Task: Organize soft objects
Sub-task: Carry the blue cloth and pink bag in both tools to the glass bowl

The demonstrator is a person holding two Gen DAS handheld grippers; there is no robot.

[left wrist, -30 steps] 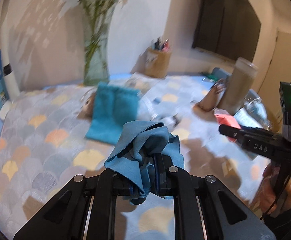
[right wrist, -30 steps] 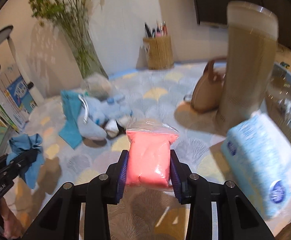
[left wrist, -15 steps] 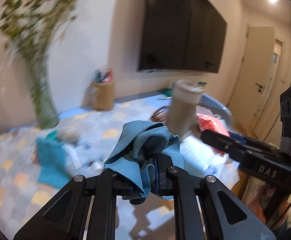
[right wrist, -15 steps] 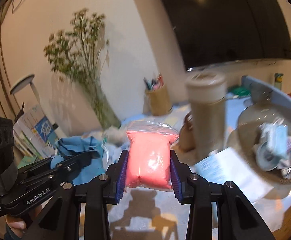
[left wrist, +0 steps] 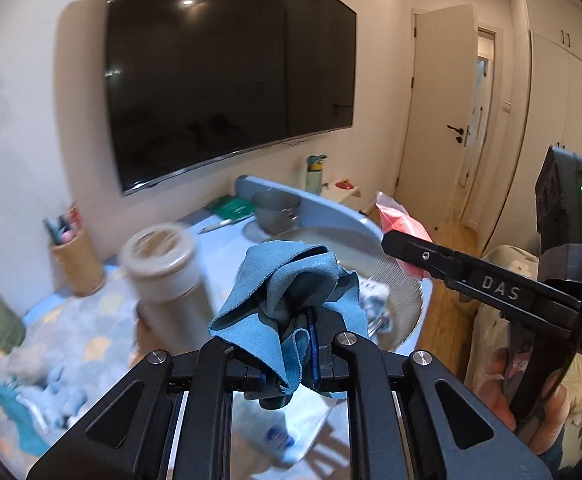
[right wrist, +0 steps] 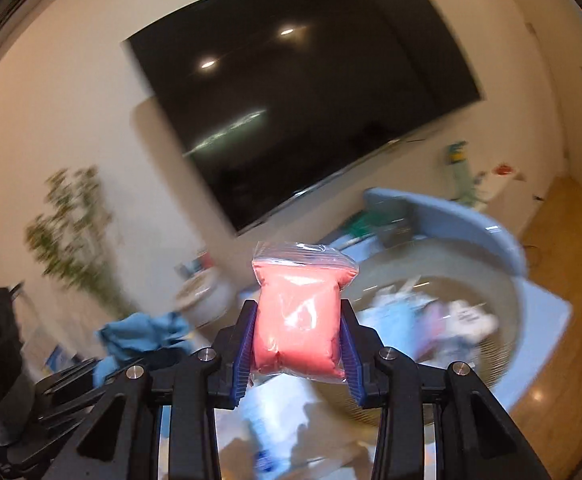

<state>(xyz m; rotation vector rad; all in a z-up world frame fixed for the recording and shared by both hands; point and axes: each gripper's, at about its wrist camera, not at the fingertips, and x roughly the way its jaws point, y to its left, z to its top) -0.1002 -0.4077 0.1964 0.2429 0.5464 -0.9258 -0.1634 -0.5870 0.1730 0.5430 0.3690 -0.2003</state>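
While both loads hang in the air, the left hand-held gripper [left wrist: 309, 354] pinches a blue cloth [left wrist: 287, 300] and the right hand-held gripper [right wrist: 297, 346] squeezes a pink pouch [right wrist: 299, 320]. Ahead of both sits a clear bowl [right wrist: 511, 344] already holding soft items; neither load is in it yet, and more soft things lie on the worktop [left wrist: 71, 344] left of the left hand-held gripper.

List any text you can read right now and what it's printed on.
"DAS": white letters on the side of the right tongs, seen from the left wrist camera.
The blue-and-white pack under the pink bag has printing, but it is too blurred to read.
Nothing else is readable.
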